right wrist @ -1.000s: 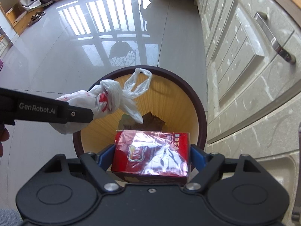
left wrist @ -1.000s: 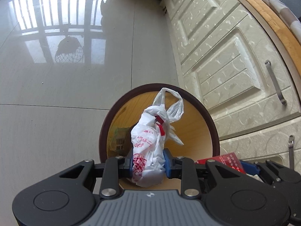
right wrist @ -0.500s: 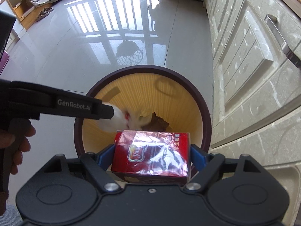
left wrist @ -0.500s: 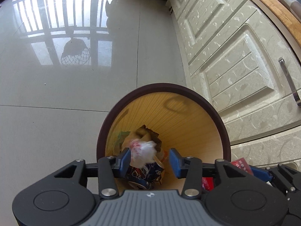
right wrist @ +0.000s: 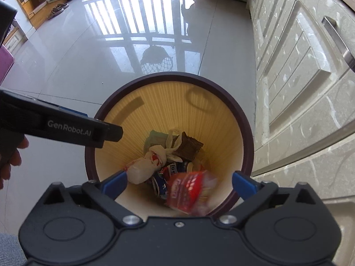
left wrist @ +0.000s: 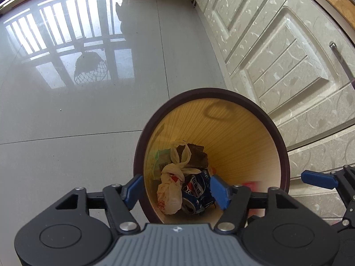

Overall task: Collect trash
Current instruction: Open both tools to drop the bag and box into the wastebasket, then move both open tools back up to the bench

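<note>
Nearest in the left wrist view, the left gripper (left wrist: 176, 190) has just been opening; its blue jaws stand spread above the trash bin (left wrist: 283, 153) with nothing between them. Below lies the knotted white plastic bag (left wrist: 169, 191), resting on a blue drink can (left wrist: 196, 190) at the bin's bottom. The right wrist view alone shows the right gripper (right wrist: 179, 182), its jaws just opened wide, and the red box (right wrist: 190, 191), blurred, inside the bin mouth and free of both pads. That view also shows the left gripper's black side over the bin's rim and a hand (right wrist: 8, 164) at the edge. Farther off, both show glossy floor tiles (left wrist: 88, 110) and cream cabinet doors (left wrist: 284, 71).
</note>
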{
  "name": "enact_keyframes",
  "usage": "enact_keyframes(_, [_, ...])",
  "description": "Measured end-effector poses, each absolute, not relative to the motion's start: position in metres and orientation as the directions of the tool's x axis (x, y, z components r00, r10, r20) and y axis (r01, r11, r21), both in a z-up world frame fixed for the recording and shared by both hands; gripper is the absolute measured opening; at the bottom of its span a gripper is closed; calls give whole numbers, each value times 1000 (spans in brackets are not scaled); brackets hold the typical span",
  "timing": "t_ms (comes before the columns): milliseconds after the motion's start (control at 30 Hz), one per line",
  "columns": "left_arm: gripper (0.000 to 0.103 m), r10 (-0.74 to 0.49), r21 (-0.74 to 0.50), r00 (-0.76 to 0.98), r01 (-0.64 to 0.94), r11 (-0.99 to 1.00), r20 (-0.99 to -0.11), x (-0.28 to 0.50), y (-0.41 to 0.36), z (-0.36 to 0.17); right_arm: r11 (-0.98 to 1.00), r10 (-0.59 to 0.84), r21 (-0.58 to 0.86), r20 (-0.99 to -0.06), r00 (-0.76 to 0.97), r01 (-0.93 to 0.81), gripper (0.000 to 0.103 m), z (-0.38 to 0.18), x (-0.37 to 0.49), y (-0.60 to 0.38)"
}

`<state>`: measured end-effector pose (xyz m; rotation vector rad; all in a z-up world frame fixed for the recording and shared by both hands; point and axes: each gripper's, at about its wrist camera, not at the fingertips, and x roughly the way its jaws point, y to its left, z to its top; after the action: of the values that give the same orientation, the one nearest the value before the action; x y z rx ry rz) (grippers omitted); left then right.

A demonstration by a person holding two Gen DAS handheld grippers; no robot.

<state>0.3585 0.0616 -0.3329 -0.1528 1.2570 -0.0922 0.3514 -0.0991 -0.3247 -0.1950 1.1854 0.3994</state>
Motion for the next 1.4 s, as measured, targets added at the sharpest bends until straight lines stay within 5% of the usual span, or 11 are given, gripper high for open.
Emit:
enact_keyframes(633, [103, -125, -125, 255, 17, 992, -959, 352, 69, -343, 924, 131, 12, -949, 287, -381, 103, -334, 353, -106])
enact_keyframes(1400, [103, -97, -87, 301, 46, 995, -949, 326, 88, -315, 952, 113, -3, -926, 360, -306, 103, -308, 353, -116])
